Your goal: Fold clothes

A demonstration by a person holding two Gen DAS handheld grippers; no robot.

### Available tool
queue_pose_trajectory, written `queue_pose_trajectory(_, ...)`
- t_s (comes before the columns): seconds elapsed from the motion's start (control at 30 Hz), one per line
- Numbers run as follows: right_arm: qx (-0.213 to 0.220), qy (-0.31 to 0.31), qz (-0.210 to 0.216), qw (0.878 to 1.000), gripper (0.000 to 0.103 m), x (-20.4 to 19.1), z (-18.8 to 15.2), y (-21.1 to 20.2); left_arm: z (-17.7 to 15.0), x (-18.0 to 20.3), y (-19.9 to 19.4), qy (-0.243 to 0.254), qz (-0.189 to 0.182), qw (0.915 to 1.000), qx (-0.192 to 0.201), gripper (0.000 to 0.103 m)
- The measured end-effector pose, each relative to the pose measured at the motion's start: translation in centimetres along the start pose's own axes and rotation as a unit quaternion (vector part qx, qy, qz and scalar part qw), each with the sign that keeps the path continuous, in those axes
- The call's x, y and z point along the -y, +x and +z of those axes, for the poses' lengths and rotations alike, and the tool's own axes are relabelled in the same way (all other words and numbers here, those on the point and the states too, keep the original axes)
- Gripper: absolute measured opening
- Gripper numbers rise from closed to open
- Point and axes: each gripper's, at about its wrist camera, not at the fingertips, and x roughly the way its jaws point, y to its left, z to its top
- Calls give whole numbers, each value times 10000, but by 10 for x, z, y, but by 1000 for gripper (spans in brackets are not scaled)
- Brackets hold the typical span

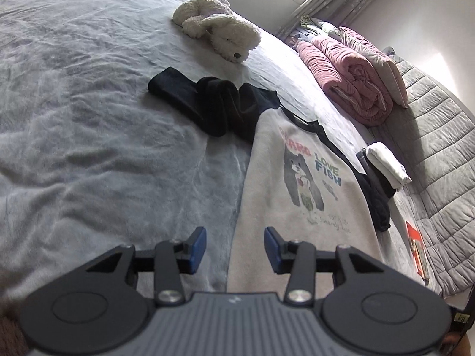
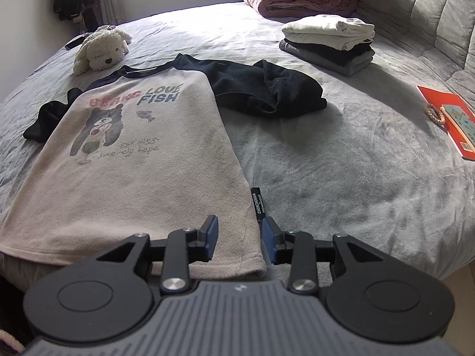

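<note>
The shirt lies face-up and flat on the bed, sleeves spread, ready for folding. Both tongs, left and right, hover spread and empty over its near hem corners.

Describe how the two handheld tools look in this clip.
Both look alike. The left tool and right tool each have two black fingers with blue pads, silver bolts at the joints, two round black discs behind them, and a grey ribbed body bearing a small white mark. No cables or sleeves are visible.
</note>
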Motion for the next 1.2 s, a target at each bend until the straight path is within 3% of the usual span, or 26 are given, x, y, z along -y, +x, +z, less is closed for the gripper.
queue_pose_trajectory(0.2,-13,-64,-24,10000,38,-18,17,13,35,-6,28,123,419,9990,44,45)
queue_pose_trajectory(0.4,-62,-136,53,9999,39,-39,34,31,73,-23,64,-182,492,9986,-12,45)
queue_pose_trajectory(0.57,-74,-171,313,9993,39,-65,51,47,97,-31,87,-394,745,9964,123,45)
queue_pose_trajectory(0.73,-60,-352,540,9979,39,-95,67,61,108,-43,97,-703,743,9939,406,44)
queue_pose_trajectory(0.93,-88,-485,791,9957,39,-125,80,80,110,-50,104,-919,919,9865,1000,37)
queue_pose_trajectory(1.07,-135,-532,922,9942,39,-143,87,92,113,-51,107,-866,1187,9814,1239,15)
queue_pose_trajectory(1.2,-115,-610,1118,9918,39,-166,98,103,115,-60,108,-1013,1124,9791,1357,9)
